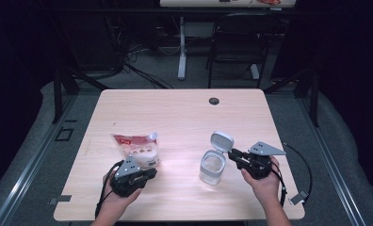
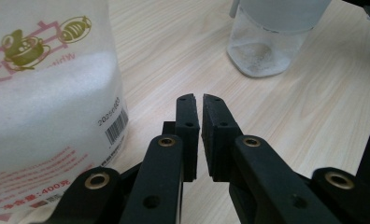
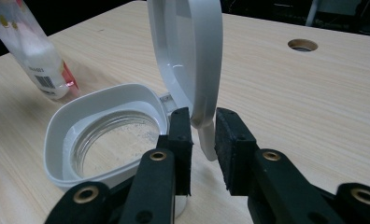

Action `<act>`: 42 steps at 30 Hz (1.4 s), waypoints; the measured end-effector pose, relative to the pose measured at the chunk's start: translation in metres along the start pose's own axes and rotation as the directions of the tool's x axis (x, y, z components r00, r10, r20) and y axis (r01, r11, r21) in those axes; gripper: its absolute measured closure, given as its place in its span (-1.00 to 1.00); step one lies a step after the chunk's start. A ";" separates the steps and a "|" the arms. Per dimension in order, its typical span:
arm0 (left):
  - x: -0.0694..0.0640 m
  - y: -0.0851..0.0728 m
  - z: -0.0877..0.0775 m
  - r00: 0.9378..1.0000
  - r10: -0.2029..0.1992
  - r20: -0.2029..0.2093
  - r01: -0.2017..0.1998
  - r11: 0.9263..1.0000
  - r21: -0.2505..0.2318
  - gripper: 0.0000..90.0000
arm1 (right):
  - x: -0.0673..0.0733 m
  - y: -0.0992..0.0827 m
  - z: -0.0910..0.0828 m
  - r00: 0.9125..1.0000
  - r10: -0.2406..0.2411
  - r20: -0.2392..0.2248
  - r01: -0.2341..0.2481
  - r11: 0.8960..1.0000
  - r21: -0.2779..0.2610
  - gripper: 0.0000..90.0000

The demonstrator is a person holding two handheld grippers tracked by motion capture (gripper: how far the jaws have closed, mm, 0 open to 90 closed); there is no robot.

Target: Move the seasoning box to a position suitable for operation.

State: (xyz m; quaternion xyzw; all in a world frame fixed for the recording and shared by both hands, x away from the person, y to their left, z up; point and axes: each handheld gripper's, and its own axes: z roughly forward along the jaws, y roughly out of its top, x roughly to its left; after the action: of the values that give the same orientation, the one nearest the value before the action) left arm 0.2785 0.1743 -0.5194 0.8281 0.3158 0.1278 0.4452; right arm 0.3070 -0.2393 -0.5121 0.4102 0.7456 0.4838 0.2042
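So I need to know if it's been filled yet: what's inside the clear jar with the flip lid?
The jar is nearly empty: a thin scatter of white grains lies on its bottom. Its lid stands open, between the right gripper jaws. The white collar hides the inner wall just under the rim.

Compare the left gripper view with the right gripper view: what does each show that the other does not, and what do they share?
Left gripper view: the barcode on the bag close up, and the jar from the side, with the left gripper shut.
Right gripper view: the jar's raised lid, its open rim, and the table's cable hole; the right gripper brackets the lid's tab.
Both: bag, jar, wooden table.
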 end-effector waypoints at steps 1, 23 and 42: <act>0.000 0.000 -0.001 1.000 0.001 -0.002 -0.001 1.000 -0.003 0.88 | 0.000 -0.001 -0.002 1.000 0.002 0.002 -0.002 1.000 -0.003 0.66; 0.027 -0.015 -0.033 0.993 -0.054 -0.101 0.049 0.998 -0.049 0.61 | -0.001 -0.012 -0.017 1.000 -0.028 0.014 0.028 1.000 0.003 0.44; 0.060 -0.022 -0.062 0.974 -0.159 -0.162 0.143 0.984 -0.102 0.56 | -0.007 -0.017 -0.017 1.000 -0.005 -0.004 0.005 1.000 0.000 0.45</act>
State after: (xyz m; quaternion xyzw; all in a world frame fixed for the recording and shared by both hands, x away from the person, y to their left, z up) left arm 0.2848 0.2623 -0.5064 0.7669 0.4086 0.1776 0.4618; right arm 0.2920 -0.2572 -0.5198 0.4075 0.7471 0.4839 0.2040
